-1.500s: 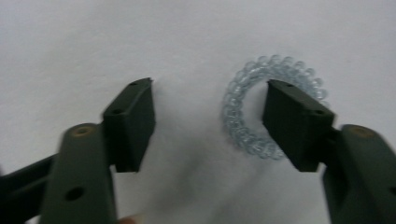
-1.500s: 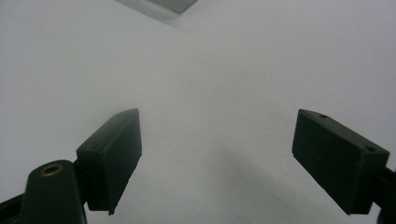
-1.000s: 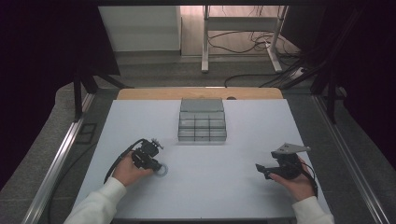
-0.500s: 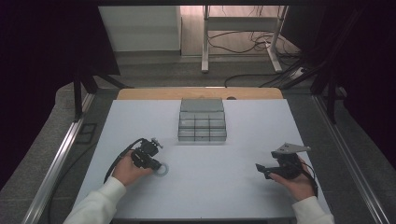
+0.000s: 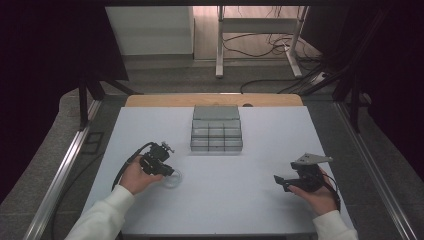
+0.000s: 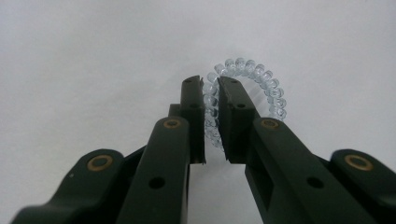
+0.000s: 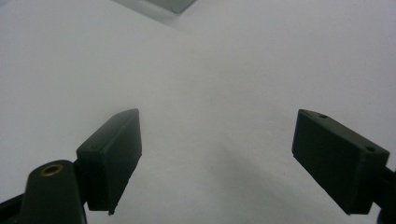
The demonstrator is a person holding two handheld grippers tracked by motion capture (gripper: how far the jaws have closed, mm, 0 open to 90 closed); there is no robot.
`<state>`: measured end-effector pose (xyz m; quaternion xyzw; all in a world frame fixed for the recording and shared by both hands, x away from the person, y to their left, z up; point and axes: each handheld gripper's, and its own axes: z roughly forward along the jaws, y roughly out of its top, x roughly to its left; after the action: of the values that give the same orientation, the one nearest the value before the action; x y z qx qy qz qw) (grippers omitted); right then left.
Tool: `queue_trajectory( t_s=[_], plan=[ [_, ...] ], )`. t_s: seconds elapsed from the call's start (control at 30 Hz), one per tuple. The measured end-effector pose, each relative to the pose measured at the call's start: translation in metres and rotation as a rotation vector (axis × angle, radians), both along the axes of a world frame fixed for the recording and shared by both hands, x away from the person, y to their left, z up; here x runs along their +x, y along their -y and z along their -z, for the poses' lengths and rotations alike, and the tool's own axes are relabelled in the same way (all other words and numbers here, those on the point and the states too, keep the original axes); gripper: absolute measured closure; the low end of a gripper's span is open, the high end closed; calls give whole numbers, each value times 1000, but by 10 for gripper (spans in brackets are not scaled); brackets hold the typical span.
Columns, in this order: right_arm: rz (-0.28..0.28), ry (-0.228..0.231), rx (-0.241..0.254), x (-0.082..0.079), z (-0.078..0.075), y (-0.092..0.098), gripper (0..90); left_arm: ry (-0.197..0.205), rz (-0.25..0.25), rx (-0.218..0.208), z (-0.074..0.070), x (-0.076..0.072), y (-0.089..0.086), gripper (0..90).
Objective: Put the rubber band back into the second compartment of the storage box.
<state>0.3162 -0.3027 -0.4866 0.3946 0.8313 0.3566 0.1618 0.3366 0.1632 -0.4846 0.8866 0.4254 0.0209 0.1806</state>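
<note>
No writing or brand can be read on anything here.

A clear coiled ring (image 6: 247,93), like a spiral hair tie, sits on the white worktop (image 5: 250,200) at the near left. In the left gripper view it stands almost on edge, its hole facing sideways across the jaws, and the near side of its coil runs up between them. The left gripper (image 6: 210,84) has its jaws drawn nearly together, pinching that strand of the ring; a thin gap remains, filled by the coil. In the high view the ring (image 5: 172,179) shows as a faint loop just right of the left gripper (image 5: 167,170), which the left hand (image 5: 132,177) holds low over the worktop, a black cable looping back from it.

The right gripper (image 5: 276,179) is at the near right, well apart from the ring, in the right hand (image 5: 320,197), with a grey three-cornered plate on top. Its jaws point left and are spread wide with bare worktop between them in the right gripper view (image 7: 215,135).

A grey box (image 5: 216,129) of small square compartments lies at the far middle of the worktop, well apart from both grippers; a corner of it (image 7: 173,4) shows at the top of the right gripper view. Nothing lies between the grippers and the box.
</note>
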Motion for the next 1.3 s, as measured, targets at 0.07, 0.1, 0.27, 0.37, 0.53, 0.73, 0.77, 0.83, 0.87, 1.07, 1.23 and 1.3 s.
queue_trajectory(
  t_s=[0.07, 0.1, 0.27, 0.37, 0.53, 0.73, 0.77, 0.83, 0.87, 1.07, 1.23, 1.3],
  plan=[
    [-1, 1, 0, 0, 0, 0, 169, 4, -5, -8, -3, 1, 1, 817],
    [-1, 1, 1, 0, 0, 0, 169, 10, -3, -9, -5, 2, 1, 817],
    [-1, 1, 0, 0, 0, 0, 169, 26, -5, -23, -14, 8, 3, 817],
    [-1, -1, -3, 0, 0, 0, 169, 32, -3, -26, -19, 12, 6, 817],
    [-1, 0, -2, 1, 1, 0, 169, 42, -1, -38, -26, 22, 12, 817],
    [0, -1, -2, 1, 1, 0, 169, 52, -1, -53, -33, 34, 20, 818],
    [-1, -2, -1, 1, 1, 0, 169, 53, 0, -55, -34, 37, 21, 818],
    [0, -4, -3, 1, 1, 1, 169, 55, -2, -57, -35, 42, 23, 817],
    [1, -4, -1, 1, 1, 1, 169, 57, -7, -58, -35, 43, 24, 818],
    [2, -4, -1, 1, 1, 1, 169, 55, -16, -65, -37, 58, 29, 818],
    [3, -3, 1, 1, 1, 1, 169, 55, -21, -74, -40, 66, 33, 818],
    [5, -4, 1, 1, 1, 1, 169, 55, -17, -74, -42, 70, 35, 818]
  ],
)
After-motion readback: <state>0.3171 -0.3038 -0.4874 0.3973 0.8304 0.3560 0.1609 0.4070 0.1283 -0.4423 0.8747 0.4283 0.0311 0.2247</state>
